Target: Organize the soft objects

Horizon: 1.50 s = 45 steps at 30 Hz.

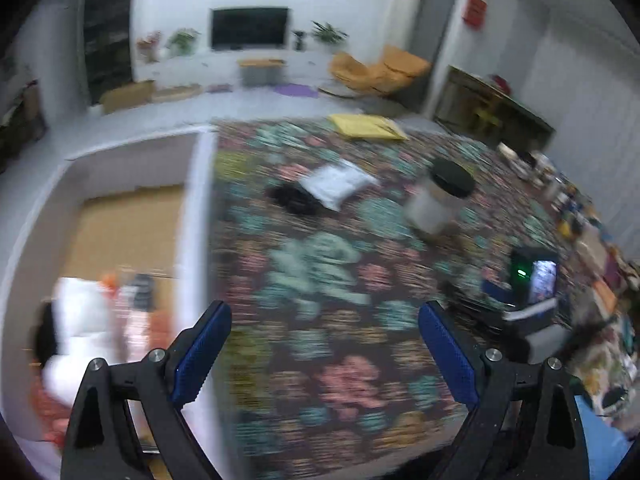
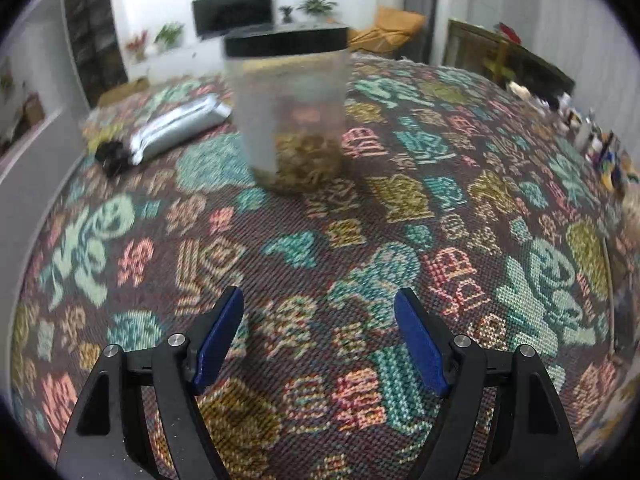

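Observation:
On the patterned cloth (image 1: 320,360) lie a silver-white soft pouch (image 1: 338,182) (image 2: 176,126) and a black soft bundle (image 1: 294,198) (image 2: 112,156) touching its end. A yellow padded envelope (image 1: 366,126) lies at the far edge. A clear jar with a black lid (image 1: 440,196) (image 2: 290,116) stands upright, some dried pieces in its bottom. My left gripper (image 1: 324,350) is open and empty above the cloth's left edge. My right gripper (image 2: 318,340) is open and empty, low over the cloth in front of the jar. White and orange soft things (image 1: 84,320) lie in a box at the lower left, blurred.
A white-walled box (image 1: 196,216) with a cardboard floor stands left of the table. Small bottles and clutter (image 1: 560,196) (image 2: 596,140) line the right edge. A phone on a stand (image 1: 540,280) sits at the right. Beyond are a TV (image 1: 250,28) and an orange chair (image 1: 380,70).

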Each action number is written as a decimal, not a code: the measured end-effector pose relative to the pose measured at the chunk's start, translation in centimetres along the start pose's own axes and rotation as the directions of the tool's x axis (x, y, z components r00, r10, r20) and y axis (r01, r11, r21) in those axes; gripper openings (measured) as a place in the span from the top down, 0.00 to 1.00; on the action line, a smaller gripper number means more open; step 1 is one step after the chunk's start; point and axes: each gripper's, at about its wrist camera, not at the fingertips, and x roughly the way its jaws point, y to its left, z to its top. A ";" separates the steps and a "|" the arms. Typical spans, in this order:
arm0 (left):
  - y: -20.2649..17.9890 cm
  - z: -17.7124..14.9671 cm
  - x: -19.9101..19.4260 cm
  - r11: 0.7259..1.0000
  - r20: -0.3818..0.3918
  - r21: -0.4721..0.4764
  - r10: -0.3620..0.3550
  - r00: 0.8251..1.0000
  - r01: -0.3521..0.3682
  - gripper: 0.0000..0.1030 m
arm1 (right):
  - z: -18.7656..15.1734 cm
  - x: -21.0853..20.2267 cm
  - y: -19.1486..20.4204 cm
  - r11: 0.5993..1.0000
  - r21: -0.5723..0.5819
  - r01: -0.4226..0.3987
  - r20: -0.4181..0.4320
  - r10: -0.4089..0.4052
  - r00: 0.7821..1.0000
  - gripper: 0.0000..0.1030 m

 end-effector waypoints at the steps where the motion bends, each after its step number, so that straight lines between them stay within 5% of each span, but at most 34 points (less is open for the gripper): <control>1: -1.3 0.0 1.4 1.000 -0.020 -0.007 -0.021 1.000 0.021 0.09 | 0.0 0.3 -0.2 1.000 0.008 0.006 -0.009 -0.006 1.000 0.22; 5: -3.8 -0.4 6.6 0.999 -0.092 -0.042 -0.032 0.995 0.028 0.09 | 0.0 1.0 -0.5 1.000 0.020 0.002 -0.048 -0.001 0.999 0.22; 9: -2.6 -0.1 11.6 0.992 -0.137 -0.117 0.037 0.990 -0.053 0.09 | 0.0 1.4 -0.6 1.000 0.013 0.000 -0.049 0.000 0.999 0.17; 15: 1.8 3.5 17.3 0.928 -0.133 -0.359 0.059 0.989 -0.103 0.09 | -0.2 1.6 -0.1 1.000 0.004 0.001 -0.045 -0.001 0.999 0.13; 24: 6.4 10.4 25.0 0.871 -0.134 -0.399 0.252 0.958 -0.285 0.10 | -0.1 1.7 -0.1 1.000 0.005 0.001 -0.045 -0.001 0.999 0.11; 30: 6.1 11.3 26.7 0.900 -0.125 -0.314 0.275 0.953 -0.301 0.15 | -0.1 1.8 -0.1 1.000 0.005 0.002 -0.045 -0.002 0.999 0.11; 35: 6.7 11.1 26.6 0.899 -0.112 -0.319 0.280 0.954 -0.301 0.16 | -0.1 1.8 -0.1 1.000 0.005 0.002 -0.045 -0.002 0.999 0.11; 38: 5.8 11.4 26.9 0.927 -0.108 -0.219 0.287 0.952 -0.304 0.39 | -0.1 1.8 -0.1 1.000 0.005 0.002 -0.045 -0.001 0.999 0.11; 39: 5.6 11.5 26.9 0.941 -0.102 -0.184 0.271 0.957 -0.285 0.51 | -0.1 1.8 -0.1 1.000 0.005 0.002 -0.045 -0.001 0.999 0.11; 45: 4.7 9.7 24.7 0.983 -0.201 -0.108 0.122 0.972 -0.146 0.52 | -0.1 1.8 -0.1 1.000 0.005 0.002 -0.045 -0.002 0.999 0.11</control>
